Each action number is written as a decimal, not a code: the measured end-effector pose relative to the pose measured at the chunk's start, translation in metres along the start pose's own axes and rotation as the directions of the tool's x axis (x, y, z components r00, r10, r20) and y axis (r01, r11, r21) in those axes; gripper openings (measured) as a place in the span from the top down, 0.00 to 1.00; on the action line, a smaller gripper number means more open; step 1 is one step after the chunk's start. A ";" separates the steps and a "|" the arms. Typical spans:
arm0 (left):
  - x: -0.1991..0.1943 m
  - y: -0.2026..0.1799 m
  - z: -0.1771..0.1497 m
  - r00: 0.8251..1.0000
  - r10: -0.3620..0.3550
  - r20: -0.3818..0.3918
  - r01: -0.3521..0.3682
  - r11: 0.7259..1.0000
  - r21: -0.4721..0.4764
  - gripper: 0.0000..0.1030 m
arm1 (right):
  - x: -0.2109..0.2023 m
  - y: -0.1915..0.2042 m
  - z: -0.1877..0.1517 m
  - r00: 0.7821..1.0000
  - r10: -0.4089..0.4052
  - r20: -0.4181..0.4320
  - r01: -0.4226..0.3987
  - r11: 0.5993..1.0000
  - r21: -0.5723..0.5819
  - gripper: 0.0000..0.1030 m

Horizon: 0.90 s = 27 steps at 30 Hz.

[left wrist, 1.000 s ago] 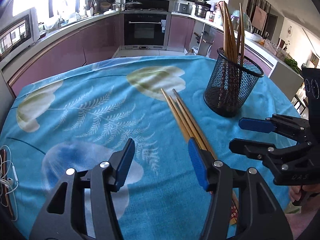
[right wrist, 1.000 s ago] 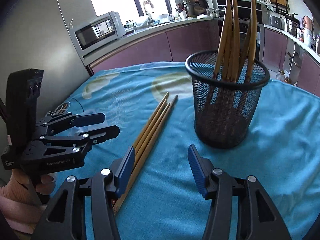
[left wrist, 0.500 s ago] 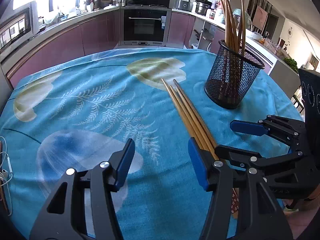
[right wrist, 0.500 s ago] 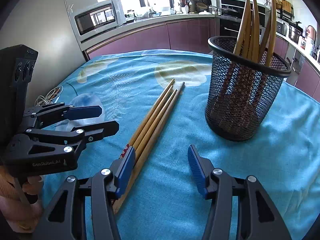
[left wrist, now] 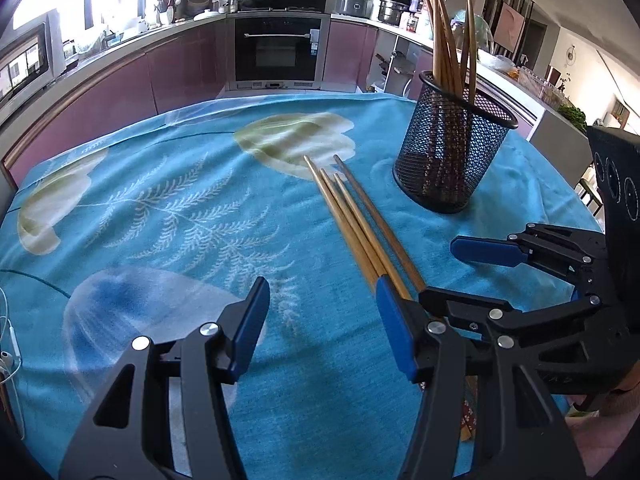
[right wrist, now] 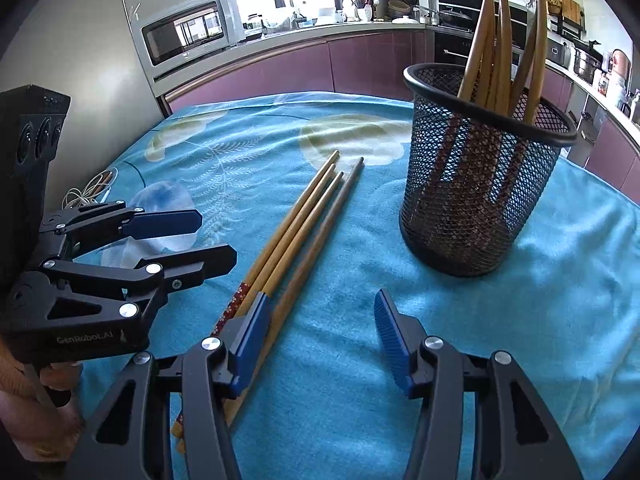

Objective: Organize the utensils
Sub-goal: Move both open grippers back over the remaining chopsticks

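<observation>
Item: four loose wooden chopsticks (right wrist: 304, 224), lying side by side in a tight bundle on the counter, on a turquoise cloth (right wrist: 520, 320) printed with ferns and pale leaves. Long axis: runs from the near edge of the counter away toward the kitchen cabinets, slanting slightly toward the holder. Narrow tips point away; the thick ends, one with a red patterned band, point toward the person. Three sticks are light, the fourth, on the holder side, darker.

Item: black mesh holder (right wrist: 476, 184), upright on the cloth, near the bundle's far half but not touching it. More chopsticks (right wrist: 500, 40) stand in it, tips up, leaning on the rim.

Left tool (left wrist: 322, 324): jaws about half apart, nothing between the pads. In the left wrist view the bundle passes behind its right-hand finger (left wrist: 394, 328); contact cannot be told.

Right tool (right wrist: 320, 336): jaws about half apart, nothing gripped. In the right wrist view its left-hand finger (right wrist: 250, 340) overlaps the thick ends of the bundle; the darker stick appears just inside the gap, the others under or beside the pad. Whether the pad touches them cannot be told. The holder stands ahead of it, to the right.

Both tools sit close together over the bundle's near end, left tool beside the right.

Sundry: white earphone cable (right wrist: 86, 196) at the cloth's left edge; a microwave (right wrist: 188, 32) on the cabinets behind.
</observation>
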<state>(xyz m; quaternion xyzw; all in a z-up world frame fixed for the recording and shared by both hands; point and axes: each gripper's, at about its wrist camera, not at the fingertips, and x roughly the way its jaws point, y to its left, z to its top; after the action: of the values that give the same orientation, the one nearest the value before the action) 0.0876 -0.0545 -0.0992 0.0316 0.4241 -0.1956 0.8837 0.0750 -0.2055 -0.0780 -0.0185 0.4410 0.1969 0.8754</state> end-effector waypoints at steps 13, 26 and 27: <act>0.021 -0.004 0.009 0.999 -0.011 -0.040 0.012 1.000 0.003 0.46 | -0.002 -0.006 -0.002 1.000 0.009 0.001 -0.009 1.000 0.014 0.52; 0.018 0.003 0.007 0.999 -0.012 -0.048 0.012 1.000 -0.014 0.66 | -0.004 -0.007 -0.002 1.000 0.012 -0.003 -0.012 1.000 0.012 0.53; 0.017 0.004 0.007 0.999 -0.013 -0.050 0.012 1.000 -0.018 0.67 | -0.004 -0.007 -0.002 1.000 0.011 -0.005 -0.011 1.000 0.010 0.53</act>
<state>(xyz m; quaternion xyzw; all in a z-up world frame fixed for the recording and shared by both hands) 0.1036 -0.0574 -0.1082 0.0259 0.4480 -0.1963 0.8718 0.0744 -0.2139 -0.0771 -0.0120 0.4442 0.1994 0.8734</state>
